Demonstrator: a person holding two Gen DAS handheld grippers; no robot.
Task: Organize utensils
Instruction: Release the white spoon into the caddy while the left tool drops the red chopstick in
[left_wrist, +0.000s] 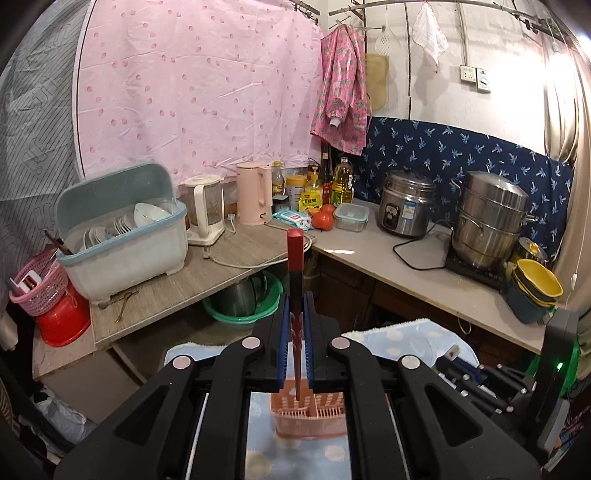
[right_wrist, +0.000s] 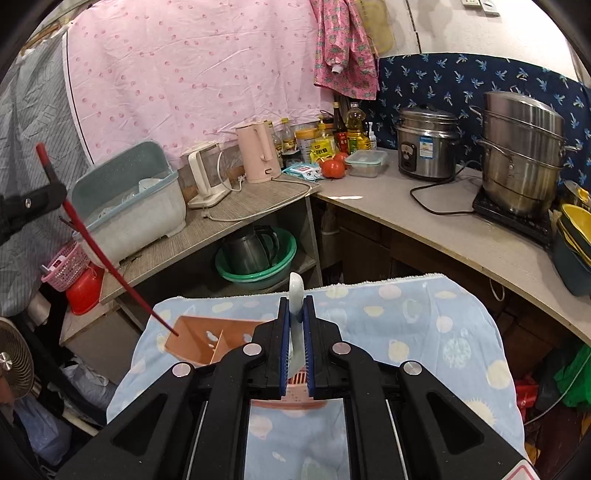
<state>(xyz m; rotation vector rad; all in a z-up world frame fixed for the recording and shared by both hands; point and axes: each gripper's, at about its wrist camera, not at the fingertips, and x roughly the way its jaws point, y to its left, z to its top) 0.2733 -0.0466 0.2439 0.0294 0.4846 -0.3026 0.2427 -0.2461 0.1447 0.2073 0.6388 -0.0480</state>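
Left wrist view
- Left gripper (left_wrist: 296, 314): clenched on a red chopstick (left_wrist: 295, 266), blue pads pressing it from both sides.
- Chopstick orientation: thick square end points up and away from the camera; thin tip points down towards a pink utensil basket (left_wrist: 308, 419).
- Basket location: on the blue patterned cloth (left_wrist: 399, 334), directly below the jaws, partly hidden by the gripper body.
- Chopstick tip: above or at the basket's rim; contact cannot be determined.
- Background: dish rack (left_wrist: 125, 236) and pink kettle (left_wrist: 253, 194) on the grey counter (left_wrist: 229, 258).

Right wrist view
- Right gripper (right_wrist: 296, 328): clenched on a white ceramic spoon (right_wrist: 296, 295).
- Spoon orientation: handle rises above the pads; the bowl end hangs below them, over the near part of the utensil basket (right_wrist: 199, 339).
- Basket location: on the blue patterned cloth (right_wrist: 406, 332), left of centre, internal dividers visible.
- Left gripper (right_wrist: 33, 203): at the left edge, gripping the red chopstick (right_wrist: 107, 254).
- Chopstick position: slants down to the right, thin tip at the basket's far left rim.
- Background: rice cooker (right_wrist: 426, 147) and steel steamer pot (right_wrist: 521, 155) on the counter (right_wrist: 424, 221).
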